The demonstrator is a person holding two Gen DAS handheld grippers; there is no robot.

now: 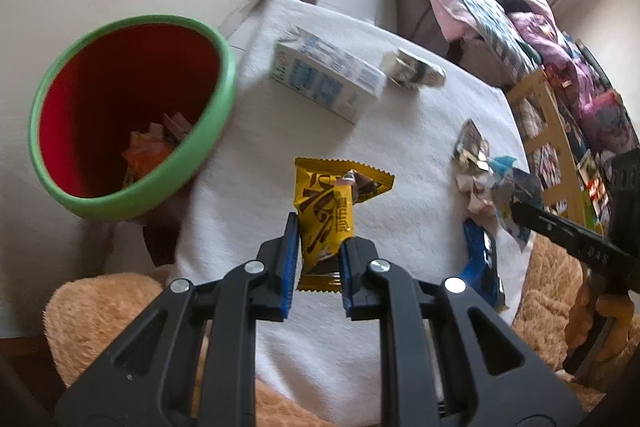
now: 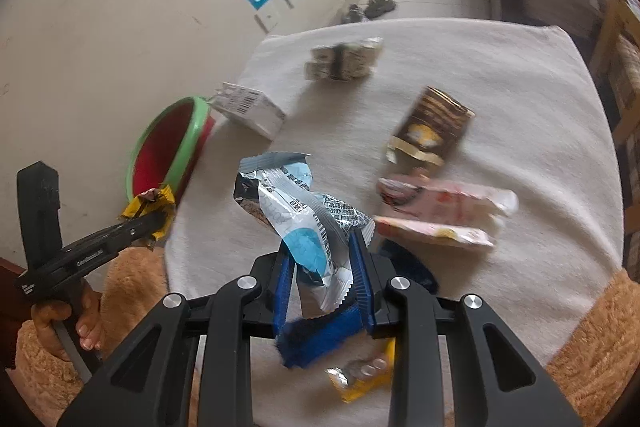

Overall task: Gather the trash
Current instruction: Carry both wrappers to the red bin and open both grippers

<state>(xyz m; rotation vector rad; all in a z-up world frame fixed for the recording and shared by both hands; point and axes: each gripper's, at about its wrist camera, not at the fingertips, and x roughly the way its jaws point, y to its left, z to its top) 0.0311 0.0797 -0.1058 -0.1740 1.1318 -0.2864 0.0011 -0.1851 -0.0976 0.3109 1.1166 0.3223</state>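
A: What do we have in the left gripper?

B: We have its blue-padded fingers clamped on the yellow wrapper, which stands up between them above the white-covered bench. From the right wrist view we see the same yellow wrapper pinched at the tip of the left gripper, with a hand around its handle.

A: And the right gripper?

B: Its fingers are closed on the crumpled silver-and-blue wrapper, lifted clear of the cloth. A scrap of dark blue wrapper shows low between them, but we cannot tell whether it is gripped too.

A: Where is the bin?

B: The green-rimmed red bin sits off the bench's left edge, beside the wall, with orange and brown wrappers lying at its bottom. In the right wrist view the bin is just beyond the left gripper.

A: What else lies on the bench?

B: A white-and-blue carton near the bin, a small wrapped pack farther back, a brown-and-gold packet, two pink wrappers side by side, and a small yellow wrapper close under the right gripper.
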